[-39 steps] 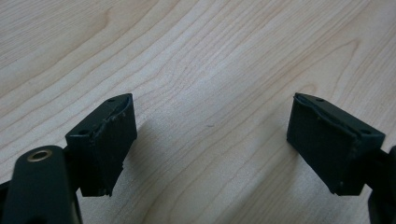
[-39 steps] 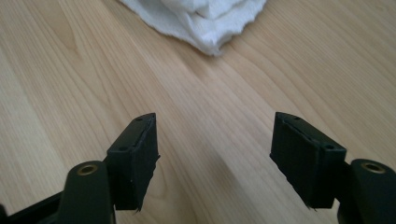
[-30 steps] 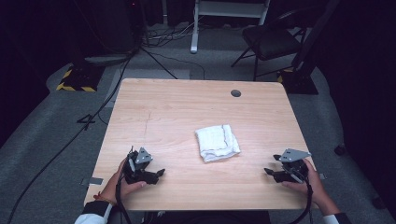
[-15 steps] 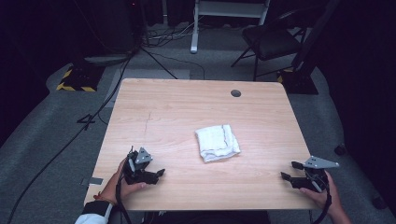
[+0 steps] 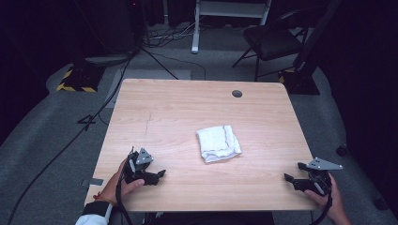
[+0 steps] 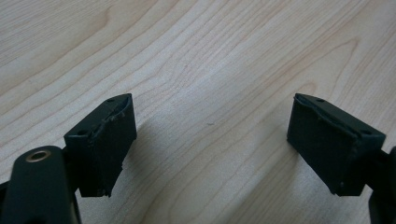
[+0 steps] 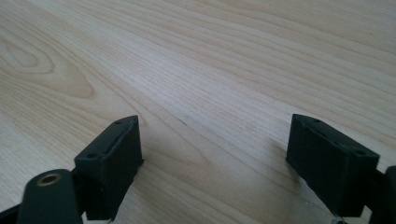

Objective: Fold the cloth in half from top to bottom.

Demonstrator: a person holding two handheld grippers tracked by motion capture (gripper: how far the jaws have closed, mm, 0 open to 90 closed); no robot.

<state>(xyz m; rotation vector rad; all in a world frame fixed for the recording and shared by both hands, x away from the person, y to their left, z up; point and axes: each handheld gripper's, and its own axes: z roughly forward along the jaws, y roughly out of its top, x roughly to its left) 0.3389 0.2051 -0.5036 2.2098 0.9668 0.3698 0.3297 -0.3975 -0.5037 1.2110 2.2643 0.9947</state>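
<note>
The folded white towel (image 5: 218,143) lies flat near the middle of the table (image 5: 187,112), ahead of both grippers and between them, well apart from each. The left gripper (image 5: 159,174) rests low at the near edge with its jaws spread wide and nothing between them, only bare wood, as the left gripper view shows. The right gripper (image 5: 287,178) sits near the table's right near corner; its jaws have just been opening and stand wide, empty. Parked out at the sides, both seem readied to approach the towel from opposite ends.
</note>
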